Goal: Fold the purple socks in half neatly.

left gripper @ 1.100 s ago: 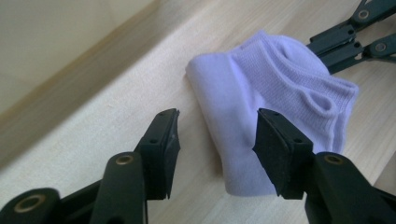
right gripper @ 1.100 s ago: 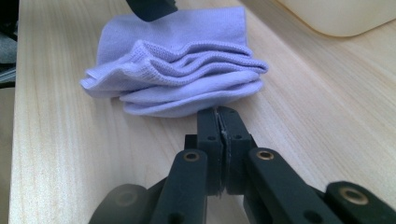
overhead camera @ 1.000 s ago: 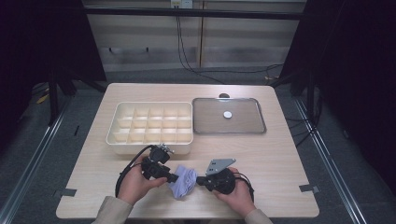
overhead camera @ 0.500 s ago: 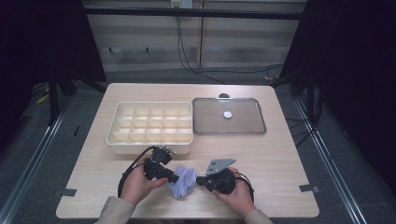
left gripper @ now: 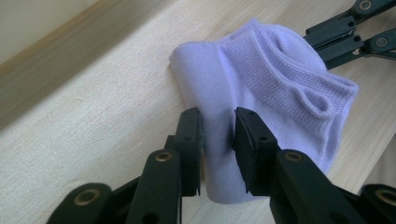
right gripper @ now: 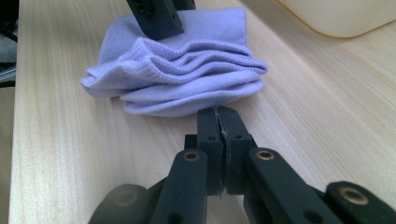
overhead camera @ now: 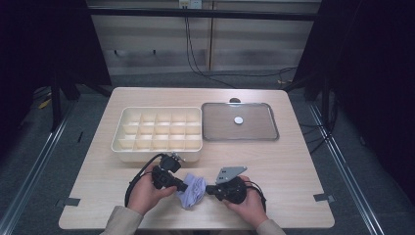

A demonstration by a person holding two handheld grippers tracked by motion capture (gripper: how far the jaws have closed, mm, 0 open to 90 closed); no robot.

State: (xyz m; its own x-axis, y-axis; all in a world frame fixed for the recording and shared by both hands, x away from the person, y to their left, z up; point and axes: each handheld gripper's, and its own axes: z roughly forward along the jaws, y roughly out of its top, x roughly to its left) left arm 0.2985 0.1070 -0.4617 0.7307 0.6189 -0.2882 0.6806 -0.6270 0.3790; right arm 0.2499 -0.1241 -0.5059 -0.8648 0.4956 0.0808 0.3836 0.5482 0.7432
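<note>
— Where's the sock (overhead camera: 192, 190) sitting?

— On the table (overhead camera: 293, 166), on the near side of the divided tray (overhead camera: 157, 134), well clear of it and a little short of the table's front edge. It's a pale lilac sock, bunched into folds, and it lies right between the two grippers.

— Who's got hold of it?

— The left gripper (left gripper: 218, 128) has a fold of the sock between its jaws; they have just been closing, and the pads now press the cloth from both sides. The right gripper (right gripper: 217, 122) is clenched tight with nothing between its jaws, its tips just at the sock's ribbed edge.

— Any room to move around there?

— Plenty. Bare wood runs from the sock to the tray's front wall, and wider still toward the right, below the flat metal lid (overhead camera: 240, 122) that lies beside the tray. The front edge of the table is the nearest limit, just behind the person's hands.

— Anything different from a second ago?

— Very little. Both hands sit where they were on either side of the sock, and the sock lies in the same spot in front of the tray. Only the left jaws have narrowed onto the fold.
</note>
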